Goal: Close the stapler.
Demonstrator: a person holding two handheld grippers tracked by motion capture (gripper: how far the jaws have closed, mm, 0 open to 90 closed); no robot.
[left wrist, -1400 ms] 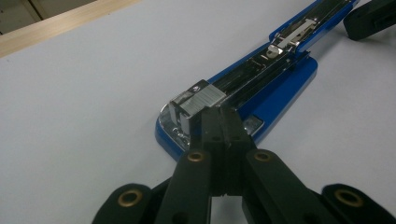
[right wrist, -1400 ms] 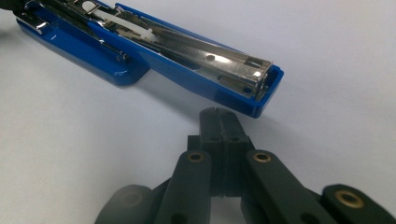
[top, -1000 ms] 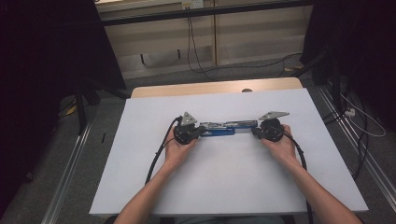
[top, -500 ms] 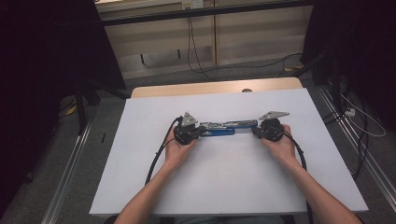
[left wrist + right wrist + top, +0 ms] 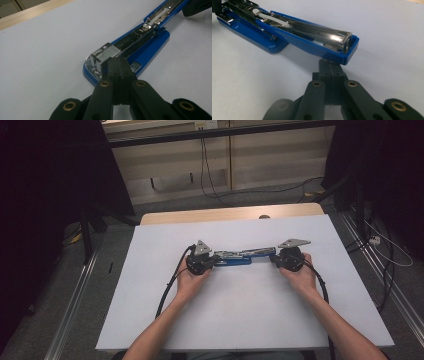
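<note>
Blue stapler (image 5: 239,257) at counter (image 5: 250,320) centre, swung fully open, flat, magazine and staples exposed. Left gripper (image 5: 212,261) at its 9 o'clock end, fingers closed, empty, tips touching the staple end. Right gripper (image 5: 274,259) at 3 o'clock, fingers closed beneath the raised blue cover tip. Opening apparently done; reloading or folding shut left.

The table (image 5: 150,320) is seen from high above, facing forward and down; the stapler (image 5: 140,47) is viewed closely from opposite ends by both gripper cameras.
</note>
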